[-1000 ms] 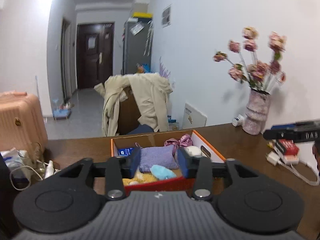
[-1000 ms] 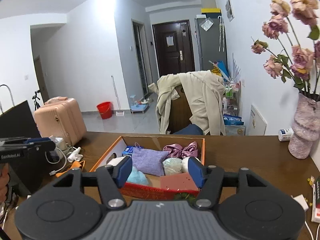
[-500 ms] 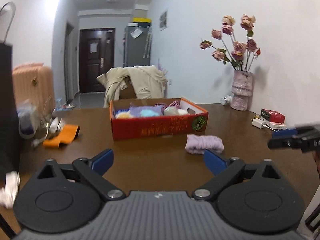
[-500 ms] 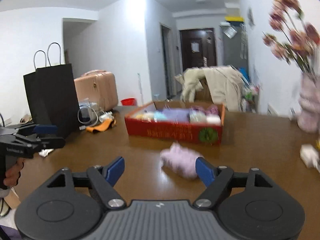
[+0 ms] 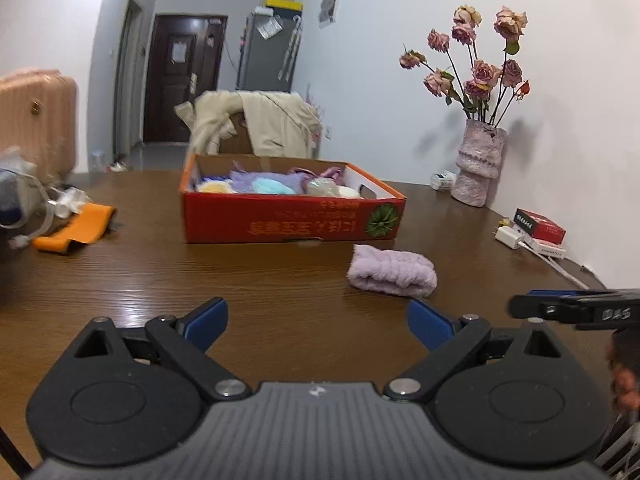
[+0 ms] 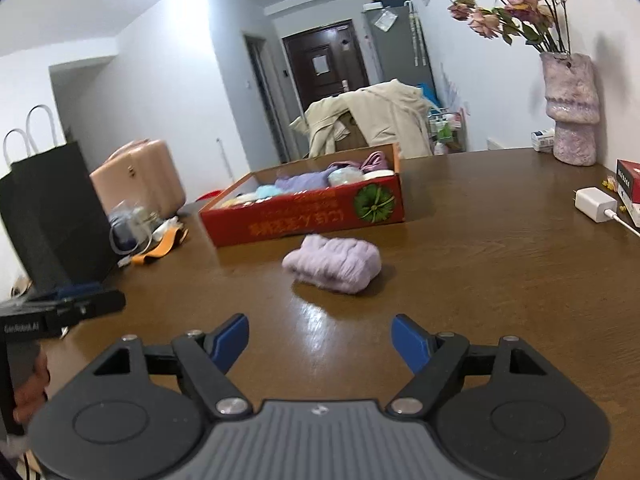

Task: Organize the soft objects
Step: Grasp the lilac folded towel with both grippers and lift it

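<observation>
A folded lilac fluffy cloth [image 5: 392, 272] [image 6: 334, 264] lies on the brown table in front of a red cardboard box [image 5: 292, 224] [image 6: 304, 220]. The box holds several soft things: purple, blue, yellow and pink pieces. My left gripper [image 5: 318, 318] stands wide open above the table, near side of the cloth, nothing between its fingers. My right gripper [image 6: 320, 340] is open too, empty, with the cloth just beyond its fingertips. Each gripper shows at the other view's edge.
An orange strap [image 5: 76, 228] and tangled cables lie at the table's left. A pink vase with dried roses [image 5: 478, 168], a red packet [image 5: 540, 224] and a white charger [image 6: 596, 204] sit at the right wall. A black paper bag [image 6: 52, 216] stands at left.
Both grippers pulled back from over the box and sank toward the table. Both jaws opened wider. The lilac cloth now lies in view on the table in front of the box.
</observation>
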